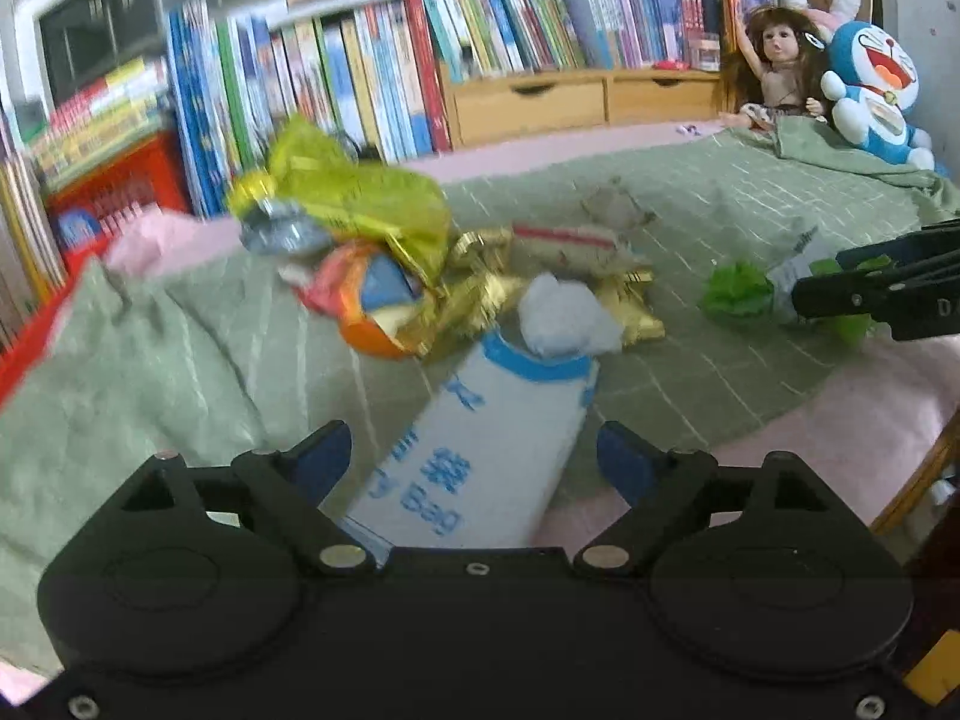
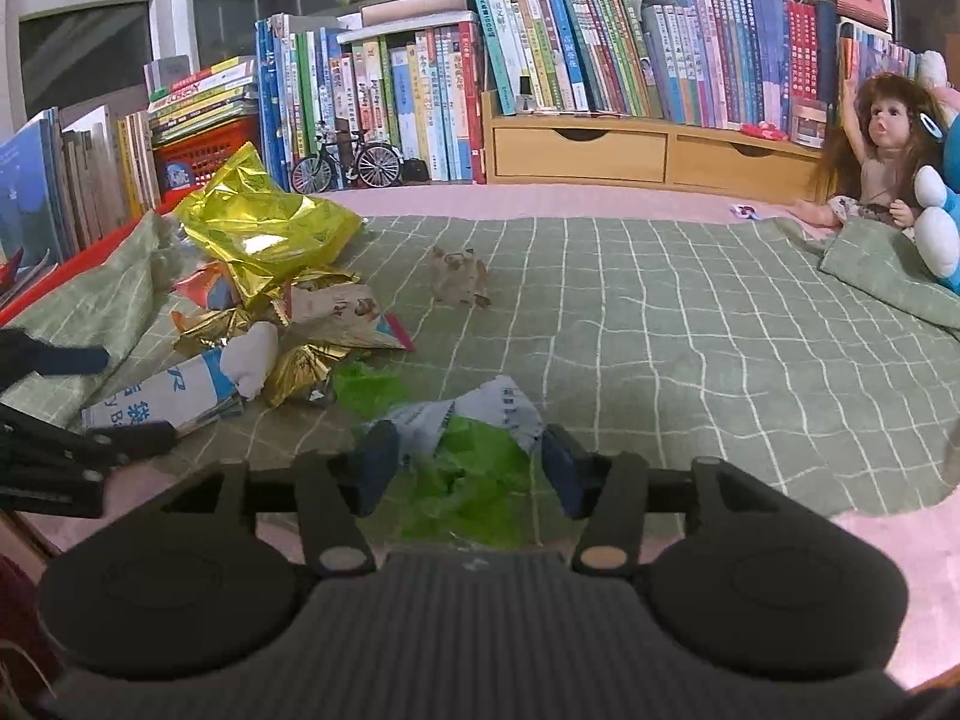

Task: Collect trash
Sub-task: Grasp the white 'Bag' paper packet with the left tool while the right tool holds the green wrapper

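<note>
A white paper bag with blue print (image 1: pixel 480 450) lies between the open fingers of my left gripper (image 1: pixel 474 459), stuffed with a white tissue wad (image 1: pixel 564 318). Behind it is a heap of trash: a yellow foil bag (image 1: pixel 360 192), gold wrappers (image 1: pixel 480 294) and an orange packet (image 1: pixel 366 300). In the right wrist view my right gripper (image 2: pixel 468 468) stands open around a crumpled green wrapper (image 2: pixel 474 480) with a printed grey film (image 2: pixel 498 408) on it. The same heap (image 2: pixel 264 228) and white bag (image 2: pixel 162 396) lie to its left. A small brown crumpled scrap (image 2: pixel 459 276) sits apart on the green checked cloth (image 2: pixel 690 330).
Rows of books (image 2: pixel 540 60) and a wooden drawer unit (image 2: pixel 600 150) line the back. A doll (image 2: pixel 882 150) and a blue plush toy (image 1: pixel 870 90) sit at the far right. A model bicycle (image 2: pixel 348 162) stands by the books; a red crate (image 1: pixel 114 180) is at the left.
</note>
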A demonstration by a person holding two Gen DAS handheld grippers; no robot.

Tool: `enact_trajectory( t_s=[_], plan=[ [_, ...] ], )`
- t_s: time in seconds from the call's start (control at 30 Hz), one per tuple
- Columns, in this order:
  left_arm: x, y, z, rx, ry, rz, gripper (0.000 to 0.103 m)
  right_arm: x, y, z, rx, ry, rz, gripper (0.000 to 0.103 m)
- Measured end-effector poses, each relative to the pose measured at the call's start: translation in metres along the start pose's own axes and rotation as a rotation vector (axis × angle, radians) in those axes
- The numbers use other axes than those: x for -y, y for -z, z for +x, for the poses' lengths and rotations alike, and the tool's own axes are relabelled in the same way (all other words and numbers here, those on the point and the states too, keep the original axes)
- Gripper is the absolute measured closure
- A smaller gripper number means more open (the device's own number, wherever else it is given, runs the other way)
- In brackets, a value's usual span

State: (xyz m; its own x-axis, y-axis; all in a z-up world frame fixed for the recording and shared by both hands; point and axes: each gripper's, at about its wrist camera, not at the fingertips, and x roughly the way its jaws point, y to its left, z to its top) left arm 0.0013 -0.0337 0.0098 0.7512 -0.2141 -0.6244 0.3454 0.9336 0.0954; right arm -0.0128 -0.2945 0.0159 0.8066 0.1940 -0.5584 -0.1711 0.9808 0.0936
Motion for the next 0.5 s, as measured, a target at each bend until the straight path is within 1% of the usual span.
enact_trajectory(
  t_s=[0.03, 0.07, 0.1, 0.13, 0.17, 0.2, 0.23, 0.3, 0.33, 0.37, 0.4, 0.43, 0.5],
  plan=[
    [-0.002, 0.002, 0.003, -0.008, 0.018, -0.013, 0.015, -0.001, 0.001, -0.001, 0.01, -0.004, -0.007, 0.016],
    [-0.002, 0.004, 0.003, -0.005, 0.026, -0.023, 0.017, -0.002, 0.002, -0.002, 0.022, -0.008, -0.015, 0.012],
    [-0.002, 0.005, 0.003, -0.004, 0.032, -0.031, 0.018, -0.003, 0.002, -0.002, 0.028, -0.007, -0.021, 0.011],
    [-0.003, 0.005, 0.003, -0.008, 0.044, -0.039, 0.026, -0.003, 0.001, -0.001, 0.03, -0.002, -0.024, 0.011],
    [-0.004, 0.004, 0.002, -0.013, 0.055, -0.052, 0.04, -0.003, 0.001, 0.001, 0.031, 0.003, -0.021, 0.011],
    [-0.005, 0.003, 0.002, -0.016, 0.06, -0.069, 0.04, -0.002, 0.0, 0.003, 0.029, 0.003, -0.013, 0.011],
    [-0.004, 0.002, 0.0, -0.017, 0.049, -0.071, 0.043, 0.0, -0.001, 0.006, 0.027, 0.0, -0.003, 0.011],
    [0.001, 0.001, -0.006, 0.001, 0.028, -0.047, 0.052, 0.002, 0.0, 0.014, 0.006, -0.018, 0.031, 0.012],
    [0.004, 0.0, -0.01, 0.013, 0.016, -0.032, 0.061, 0.004, 0.002, 0.017, -0.009, -0.032, 0.055, 0.022],
    [0.007, -0.001, -0.014, 0.02, 0.008, -0.019, 0.07, 0.005, 0.004, 0.019, -0.021, -0.051, 0.082, 0.039],
    [0.009, -0.001, -0.017, 0.022, 0.007, -0.013, 0.073, 0.005, 0.008, 0.02, -0.031, -0.061, 0.105, 0.044],
    [0.009, -0.002, -0.019, 0.019, 0.013, -0.016, 0.076, 0.003, 0.01, 0.018, -0.019, -0.056, 0.107, 0.045],
    [0.009, -0.001, -0.022, 0.015, 0.024, -0.026, 0.078, 0.0, 0.013, 0.012, -0.007, -0.057, 0.101, 0.046]
  ],
)
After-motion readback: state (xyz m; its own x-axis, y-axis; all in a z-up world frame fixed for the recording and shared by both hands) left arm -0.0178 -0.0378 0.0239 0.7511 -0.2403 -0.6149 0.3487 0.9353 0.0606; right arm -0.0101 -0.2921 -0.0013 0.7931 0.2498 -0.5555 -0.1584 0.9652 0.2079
